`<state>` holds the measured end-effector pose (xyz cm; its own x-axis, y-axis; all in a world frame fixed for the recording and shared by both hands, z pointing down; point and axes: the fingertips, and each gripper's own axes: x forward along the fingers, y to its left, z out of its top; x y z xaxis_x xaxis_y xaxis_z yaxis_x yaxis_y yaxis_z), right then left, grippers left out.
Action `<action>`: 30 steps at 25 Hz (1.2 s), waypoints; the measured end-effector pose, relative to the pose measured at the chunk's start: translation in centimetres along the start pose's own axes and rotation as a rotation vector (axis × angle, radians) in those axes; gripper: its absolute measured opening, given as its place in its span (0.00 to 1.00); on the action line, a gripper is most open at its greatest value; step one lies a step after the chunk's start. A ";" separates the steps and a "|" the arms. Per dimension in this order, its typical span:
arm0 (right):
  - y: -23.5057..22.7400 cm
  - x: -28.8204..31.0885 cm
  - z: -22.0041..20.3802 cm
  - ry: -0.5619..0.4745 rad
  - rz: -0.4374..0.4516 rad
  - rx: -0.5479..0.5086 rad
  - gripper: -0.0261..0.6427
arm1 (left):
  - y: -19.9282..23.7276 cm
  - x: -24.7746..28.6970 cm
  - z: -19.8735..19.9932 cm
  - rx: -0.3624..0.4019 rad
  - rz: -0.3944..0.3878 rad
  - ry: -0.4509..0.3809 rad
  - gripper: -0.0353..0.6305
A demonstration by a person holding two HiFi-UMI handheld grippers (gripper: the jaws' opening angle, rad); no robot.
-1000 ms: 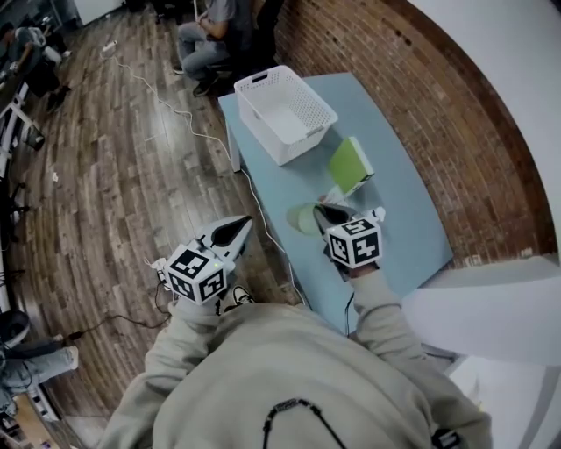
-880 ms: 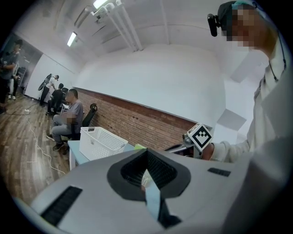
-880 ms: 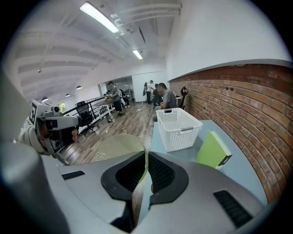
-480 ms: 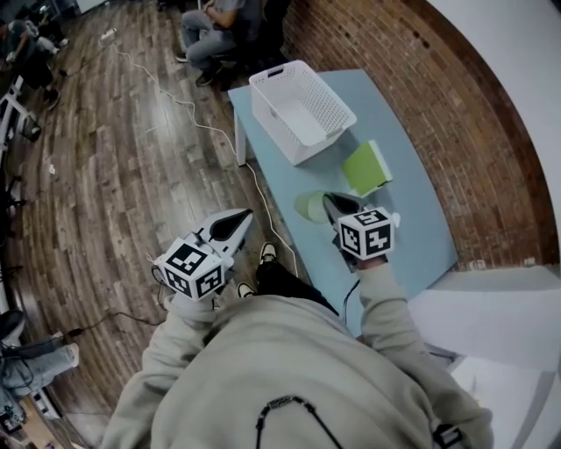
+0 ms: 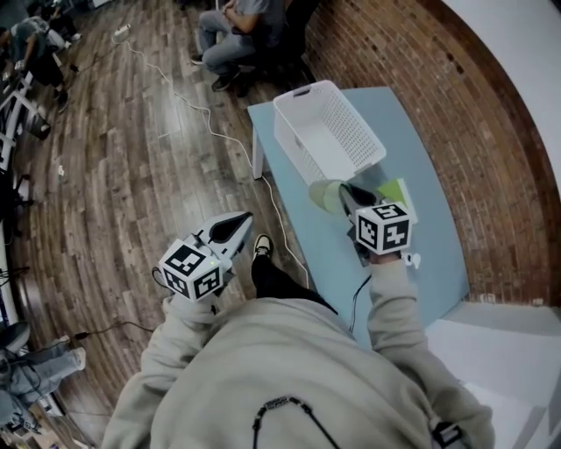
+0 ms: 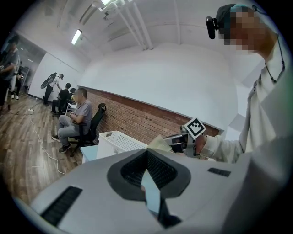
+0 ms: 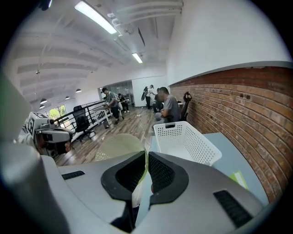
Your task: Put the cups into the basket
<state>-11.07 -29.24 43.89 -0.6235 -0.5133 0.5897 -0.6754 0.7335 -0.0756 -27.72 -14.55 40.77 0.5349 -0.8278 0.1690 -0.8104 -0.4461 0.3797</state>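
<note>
A pale green plastic cup (image 5: 324, 195) hangs just above the light blue table (image 5: 438, 228), at the near end of the white perforated basket (image 5: 329, 131). My right gripper (image 5: 346, 195) is shut on the cup's rim. In the right gripper view the thin cup wall (image 7: 116, 146) is pinched between the pads of the right gripper (image 7: 146, 155), and the empty basket (image 7: 183, 141) lies just ahead. My left gripper (image 5: 237, 225) hangs over the wooden floor left of the table, shut and empty. In its own view, the left gripper (image 6: 147, 153) faces the basket (image 6: 119, 139) and the cup (image 6: 160, 142).
A flat green thing (image 5: 399, 188) lies on the table beside the right gripper, partly hidden. A brick wall (image 5: 456, 96) runs along the table's right side. A seated person (image 5: 232, 26) is beyond the far end. A cable (image 5: 206, 110) trails across the floor.
My right gripper has carried the cup away from me along the table, up to the basket's near end. The left gripper has stayed over the floor.
</note>
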 end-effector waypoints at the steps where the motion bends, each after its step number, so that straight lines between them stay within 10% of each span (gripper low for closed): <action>1: -0.4 1.1 0.8 -0.002 0.005 0.006 0.09 | 1.1 0.9 0.4 0.001 -0.003 0.008 0.05; 17: -10.7 13.4 11.7 -0.015 -0.034 0.052 0.09 | 17.7 14.1 10.7 0.020 -0.043 0.097 0.05; 30: -13.4 14.1 15.3 -0.037 -0.217 0.183 0.09 | 22.7 22.0 15.4 -0.014 -0.209 0.100 0.05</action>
<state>-16.85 -53.14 40.93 -0.4681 -0.6682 0.5782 -0.8526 0.5136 -0.0967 -37.99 -48.12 39.08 0.7123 -0.6800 0.1741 -0.6766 -0.5991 0.4282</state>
